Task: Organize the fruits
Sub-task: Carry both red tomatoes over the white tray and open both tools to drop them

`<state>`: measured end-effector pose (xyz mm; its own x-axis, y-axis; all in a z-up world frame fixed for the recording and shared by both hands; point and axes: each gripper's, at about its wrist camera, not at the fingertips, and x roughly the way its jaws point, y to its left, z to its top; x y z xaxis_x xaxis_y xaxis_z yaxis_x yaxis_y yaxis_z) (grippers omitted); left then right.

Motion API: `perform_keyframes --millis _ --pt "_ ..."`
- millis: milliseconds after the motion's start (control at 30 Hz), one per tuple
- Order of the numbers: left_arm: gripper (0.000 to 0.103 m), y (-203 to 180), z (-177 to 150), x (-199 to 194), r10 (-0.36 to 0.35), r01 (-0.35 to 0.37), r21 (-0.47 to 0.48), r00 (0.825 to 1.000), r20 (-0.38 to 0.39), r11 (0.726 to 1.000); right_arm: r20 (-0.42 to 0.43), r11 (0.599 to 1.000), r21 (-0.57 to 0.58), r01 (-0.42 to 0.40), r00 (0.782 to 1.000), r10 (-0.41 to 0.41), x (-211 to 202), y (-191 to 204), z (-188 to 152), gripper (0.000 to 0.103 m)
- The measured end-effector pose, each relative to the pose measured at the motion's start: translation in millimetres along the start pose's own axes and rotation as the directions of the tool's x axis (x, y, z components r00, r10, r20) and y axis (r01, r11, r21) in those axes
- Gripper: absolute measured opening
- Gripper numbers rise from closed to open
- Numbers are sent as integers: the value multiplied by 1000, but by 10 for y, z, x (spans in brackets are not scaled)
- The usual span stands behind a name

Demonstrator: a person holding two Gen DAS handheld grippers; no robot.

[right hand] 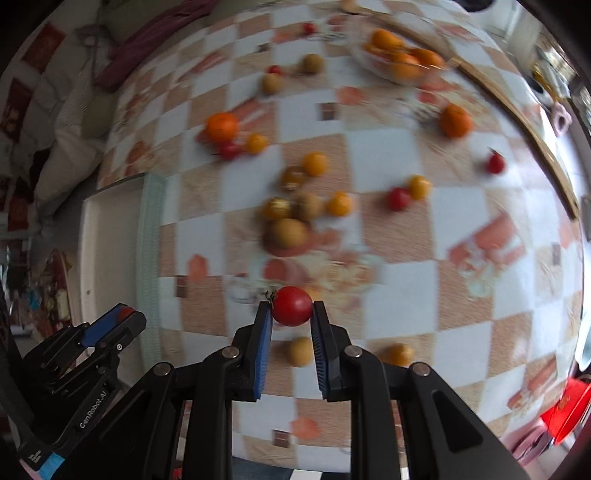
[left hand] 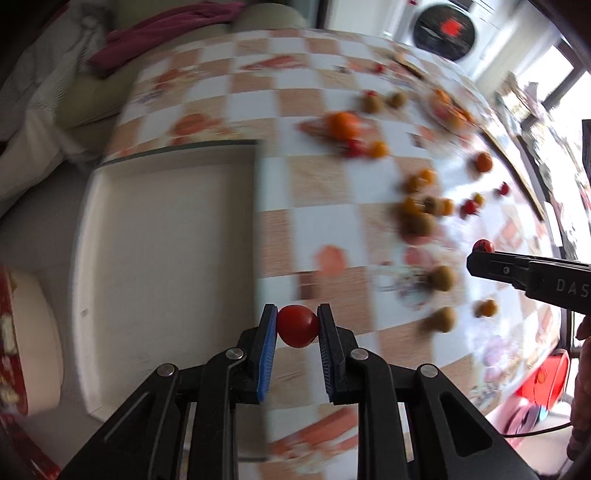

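My left gripper (left hand: 296, 325) is shut on a red cherry tomato (left hand: 297, 325), held just right of the white tray (left hand: 166, 229). My right gripper (right hand: 291, 308) is shut on another red cherry tomato (right hand: 291, 305) above the checkered table (right hand: 388, 229); it shows at the right of the left wrist view (left hand: 480, 254). The left gripper shows at lower left of the right wrist view (right hand: 122, 317), beside the tray (right hand: 110, 240). Several oranges (right hand: 221, 126), small yellow fruits (right hand: 314, 163), brown fruits (right hand: 288, 232) and red tomatoes (right hand: 398, 198) lie scattered on the table.
A bowl of oranges (right hand: 399, 59) stands at the far right of the table. Cushions (left hand: 44, 92) and a dark red cloth (left hand: 166, 29) lie beyond the table's left edge. A washing machine (left hand: 443, 29) stands at the back. Both views are motion-blurred.
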<state>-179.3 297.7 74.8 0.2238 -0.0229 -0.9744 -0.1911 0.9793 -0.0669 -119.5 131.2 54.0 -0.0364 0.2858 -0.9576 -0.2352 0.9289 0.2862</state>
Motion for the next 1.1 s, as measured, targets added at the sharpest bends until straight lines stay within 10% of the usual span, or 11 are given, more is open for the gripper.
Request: perform_keyframes --millis 400,767,900,967,1100 --pt "23 1292 -415 126 122 -130 -200 991 -50 971 -118 965 -236 -117 989 91 471 1383 97 23" --pt "25 1451 -633 454 166 -182 -179 981 -100 967 -199 934 -346 -86 980 16 1091 2003 78 24" --pt "85 1440 -648 465 209 -218 -178 975 -70 959 -215 929 -364 -62 976 -19 1222 2099 77 24" --pt "85 1446 -661 436 211 -217 -179 976 -48 960 -217 929 -363 -69 976 -12 1234 2130 80 27" --pt "85 1491 -674 458 201 -211 -178 977 -72 961 -209 930 -354 -99 978 25 1170 2149 94 64"
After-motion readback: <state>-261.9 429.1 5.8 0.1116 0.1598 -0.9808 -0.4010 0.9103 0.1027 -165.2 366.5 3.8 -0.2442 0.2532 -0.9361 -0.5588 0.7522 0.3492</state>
